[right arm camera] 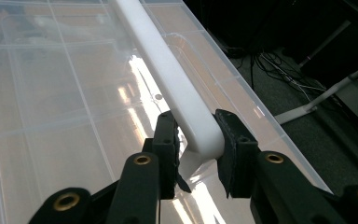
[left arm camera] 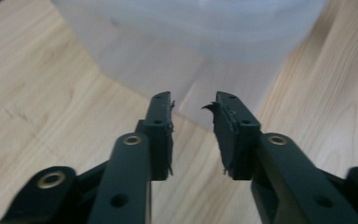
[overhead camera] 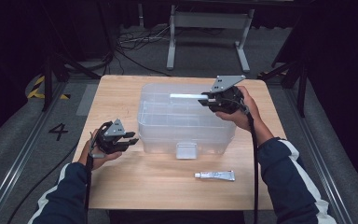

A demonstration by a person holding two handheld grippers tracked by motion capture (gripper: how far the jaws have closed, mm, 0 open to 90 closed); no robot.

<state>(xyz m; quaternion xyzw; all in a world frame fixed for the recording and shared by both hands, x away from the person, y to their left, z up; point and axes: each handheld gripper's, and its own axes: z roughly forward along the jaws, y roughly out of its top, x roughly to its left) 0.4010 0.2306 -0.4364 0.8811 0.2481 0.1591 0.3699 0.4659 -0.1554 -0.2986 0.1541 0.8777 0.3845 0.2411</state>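
Both hands level: right gripper (overhead camera: 205,99) clamps white bar (right arm camera: 177,88) (left gripper (overhead camera: 133,138) parted).

The left claw (overhead camera: 131,138) sits low at the near left of the bench (overhead camera: 121,186), held in the left hand (overhead camera: 98,156), with its jaws apart and nothing between them. It points right. The right claw (overhead camera: 204,100) is raised at the far right, held in the right hand (overhead camera: 242,112) and pointing left, its jaws closed on a white bar (right arm camera: 177,88). Both forearms, in dark sleeves with white stripes, reach in from the near edge.
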